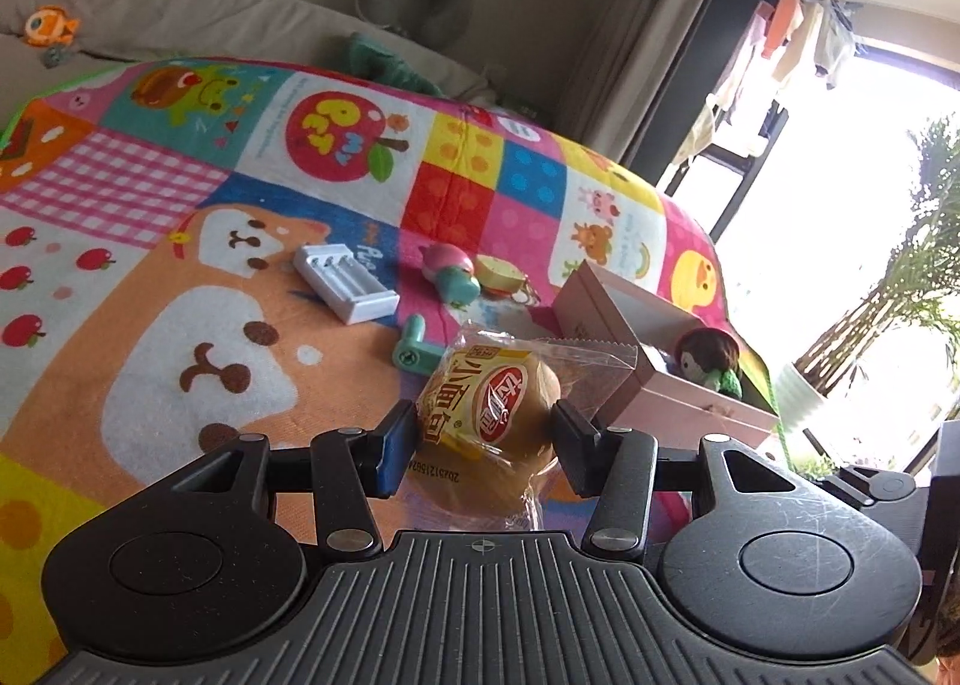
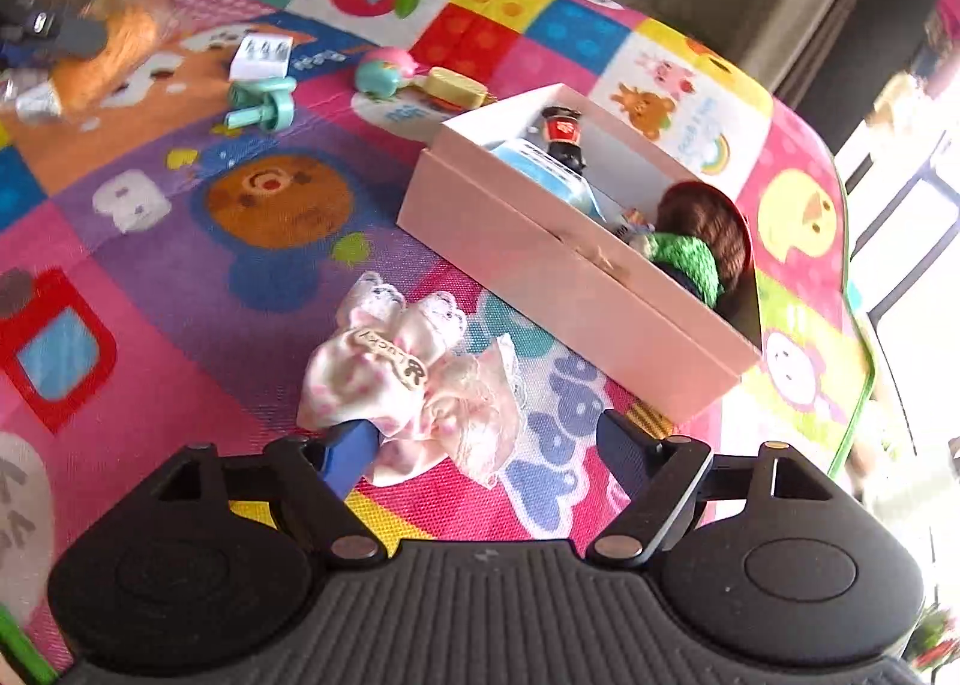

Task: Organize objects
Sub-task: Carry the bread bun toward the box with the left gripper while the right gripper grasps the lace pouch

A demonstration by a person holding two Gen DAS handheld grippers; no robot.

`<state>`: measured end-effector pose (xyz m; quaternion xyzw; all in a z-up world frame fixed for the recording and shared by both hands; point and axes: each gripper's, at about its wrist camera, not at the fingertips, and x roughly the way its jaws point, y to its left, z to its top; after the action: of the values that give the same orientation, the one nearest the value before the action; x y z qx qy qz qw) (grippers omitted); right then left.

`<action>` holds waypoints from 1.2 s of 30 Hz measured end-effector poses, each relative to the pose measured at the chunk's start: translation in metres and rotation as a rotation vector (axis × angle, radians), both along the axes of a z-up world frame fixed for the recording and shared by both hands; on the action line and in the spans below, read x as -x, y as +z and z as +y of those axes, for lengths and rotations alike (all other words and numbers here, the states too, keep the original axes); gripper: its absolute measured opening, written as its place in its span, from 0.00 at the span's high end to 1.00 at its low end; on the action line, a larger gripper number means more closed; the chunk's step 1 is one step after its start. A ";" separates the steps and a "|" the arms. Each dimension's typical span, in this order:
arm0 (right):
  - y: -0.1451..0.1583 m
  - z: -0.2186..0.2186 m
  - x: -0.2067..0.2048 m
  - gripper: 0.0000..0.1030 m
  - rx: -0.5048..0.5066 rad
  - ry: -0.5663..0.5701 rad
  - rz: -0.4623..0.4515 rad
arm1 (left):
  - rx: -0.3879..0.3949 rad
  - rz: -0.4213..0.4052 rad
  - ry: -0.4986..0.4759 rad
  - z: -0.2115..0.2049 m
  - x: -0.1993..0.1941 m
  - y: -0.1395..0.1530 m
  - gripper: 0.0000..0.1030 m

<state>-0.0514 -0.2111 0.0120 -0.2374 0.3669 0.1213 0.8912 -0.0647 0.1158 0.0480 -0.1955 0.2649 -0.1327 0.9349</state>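
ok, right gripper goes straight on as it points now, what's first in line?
The pink-and-white fabric bow, lying between the open right gripper fingers on the mat. Beyond it, likely the pink box; depth unclear.

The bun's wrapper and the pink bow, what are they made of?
The bun's wrapper looks like thin clear glossy plastic: shiny, crinkled, with a serrated edge. The pink bow looks like soft matte fabric with lace trim: it puckers, and its edges are frilly.
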 end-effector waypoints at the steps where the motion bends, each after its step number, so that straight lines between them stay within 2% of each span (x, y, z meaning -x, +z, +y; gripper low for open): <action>1: 0.004 -0.002 0.001 0.21 -0.039 -0.002 0.010 | -0.005 0.004 0.005 0.000 -0.001 0.000 0.48; 6: 0.022 -0.003 0.013 0.15 -0.204 0.047 0.026 | -0.023 0.026 0.000 -0.005 -0.004 -0.001 0.48; 14: 0.021 0.011 -0.002 0.15 -0.300 0.042 0.025 | -0.070 0.053 -0.049 -0.023 -0.006 -0.007 0.48; 18: 0.009 0.019 -0.013 0.15 -0.296 0.027 0.046 | -0.081 0.059 -0.056 -0.025 -0.005 -0.008 0.48; 21: -0.001 0.020 -0.016 0.17 -0.252 0.009 0.052 | -0.080 0.066 -0.054 -0.026 -0.005 -0.009 0.48; 22: -0.003 0.020 -0.016 0.23 -0.235 0.000 0.046 | -0.081 0.068 -0.054 -0.026 -0.005 -0.009 0.48; 23: -0.004 0.018 -0.017 0.35 -0.228 -0.009 0.048 | -0.082 0.070 -0.057 -0.027 -0.006 -0.009 0.48; 24: -0.004 0.015 -0.018 0.44 -0.230 -0.016 0.060 | -0.084 0.070 -0.061 -0.028 -0.005 -0.009 0.48; 25: -0.004 0.013 -0.018 0.59 -0.234 -0.024 0.067 | -0.087 0.070 -0.065 -0.030 -0.005 -0.008 0.48; 26: -0.003 0.009 -0.018 0.64 -0.240 -0.035 0.070 | -0.091 0.070 -0.071 -0.032 -0.005 -0.007 0.48; 29: 0.008 -0.003 -0.012 0.73 -0.274 -0.060 0.035 | -0.104 0.066 -0.101 -0.041 -0.007 -0.001 0.48; 33: 0.037 -0.026 0.002 0.75 -0.350 -0.082 -0.056 | -0.080 0.042 -0.175 -0.060 -0.025 0.024 0.48; 36: 0.060 -0.049 0.011 0.75 -0.420 -0.102 -0.138 | -0.066 0.000 -0.247 -0.092 -0.055 0.049 0.48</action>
<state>-0.0626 -0.2598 0.0715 -0.0354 0.2835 0.1331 0.9490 -0.0093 0.0235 0.0972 -0.1306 0.2913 -0.2381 0.9173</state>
